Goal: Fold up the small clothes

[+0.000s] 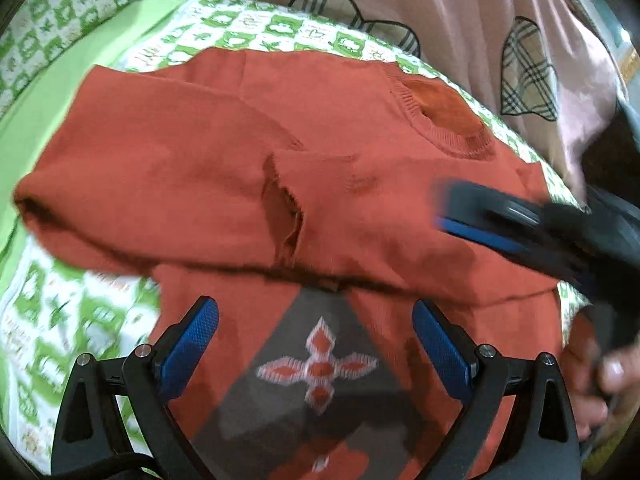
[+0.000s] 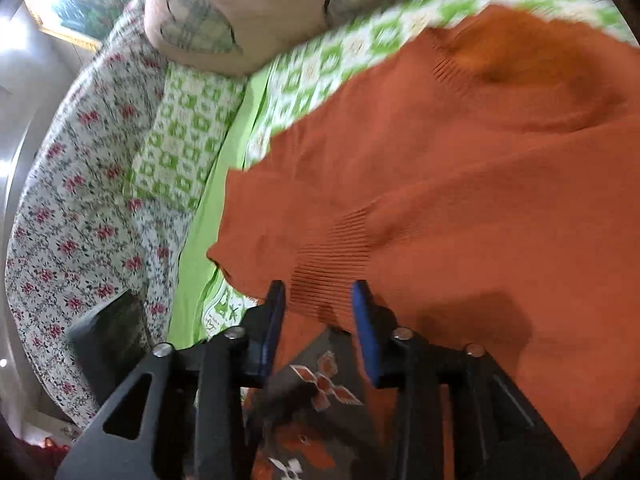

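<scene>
A small orange knit sweater (image 1: 328, 128) lies on the green and white checked sheet (image 1: 240, 32), both sleeves folded across its chest. Its grey panel with orange flower shapes (image 1: 316, 364) shows below the sleeves. My left gripper (image 1: 316, 320) is open and empty, hovering over the grey panel. My right gripper (image 2: 318, 296) is open, its fingers on either side of the ribbed sleeve cuff (image 2: 332, 256) without pinching it. It also shows in the left wrist view (image 1: 460, 208), blurred, over the sweater's right side. The neck opening (image 2: 520, 52) is at the far edge.
A person in a pink top with plaid heart patches (image 1: 500, 28) sits beyond the sweater. A floral cloth (image 2: 80, 208) and a checked pillow (image 2: 184, 136) lie left of the sheet. A dark object (image 2: 112, 332) rests on the floral cloth.
</scene>
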Demonstrator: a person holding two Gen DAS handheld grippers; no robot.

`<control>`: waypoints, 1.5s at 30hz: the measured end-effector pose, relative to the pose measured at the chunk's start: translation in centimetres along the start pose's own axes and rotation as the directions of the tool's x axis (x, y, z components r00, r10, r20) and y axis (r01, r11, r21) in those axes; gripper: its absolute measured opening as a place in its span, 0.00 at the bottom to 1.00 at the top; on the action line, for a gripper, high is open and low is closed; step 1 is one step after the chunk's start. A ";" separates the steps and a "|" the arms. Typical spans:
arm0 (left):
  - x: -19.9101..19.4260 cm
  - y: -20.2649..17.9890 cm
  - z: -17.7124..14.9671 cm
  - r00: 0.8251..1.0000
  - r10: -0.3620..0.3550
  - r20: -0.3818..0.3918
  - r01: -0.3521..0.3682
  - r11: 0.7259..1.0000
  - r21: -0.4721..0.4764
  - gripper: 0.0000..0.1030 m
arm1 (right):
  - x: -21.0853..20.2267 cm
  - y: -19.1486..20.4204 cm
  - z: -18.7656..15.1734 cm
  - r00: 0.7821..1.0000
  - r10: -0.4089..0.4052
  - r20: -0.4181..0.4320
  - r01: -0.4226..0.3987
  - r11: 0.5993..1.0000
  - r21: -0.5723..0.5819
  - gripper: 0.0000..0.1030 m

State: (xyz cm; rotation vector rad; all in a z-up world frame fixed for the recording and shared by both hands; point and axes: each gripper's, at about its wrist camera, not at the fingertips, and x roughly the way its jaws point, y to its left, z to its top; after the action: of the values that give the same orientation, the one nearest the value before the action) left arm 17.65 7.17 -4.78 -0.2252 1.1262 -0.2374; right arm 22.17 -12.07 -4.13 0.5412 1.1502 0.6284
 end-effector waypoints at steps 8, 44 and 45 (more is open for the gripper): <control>1.9 -0.6 3.4 0.999 -0.010 0.044 0.012 0.999 -0.036 0.87 | -10.4 -5.7 -3.7 0.980 -0.152 0.132 0.137 0.984 0.115 0.36; -0.9 1.9 4.4 0.996 -0.044 0.077 0.038 0.996 0.082 0.02 | -18.0 -12.4 -4.1 0.844 -0.484 0.229 0.423 0.865 0.270 0.36; -1.0 1.3 4.5 0.995 -0.047 0.083 0.040 0.995 0.090 0.02 | -17.9 -12.8 -3.5 0.835 -0.500 0.230 0.442 0.858 0.263 0.36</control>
State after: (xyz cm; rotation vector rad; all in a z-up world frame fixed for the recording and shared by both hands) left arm 21.39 9.00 -2.48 -0.1799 1.0246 -0.3129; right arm 16.20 -33.47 -2.13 0.4733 1.0161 -0.0046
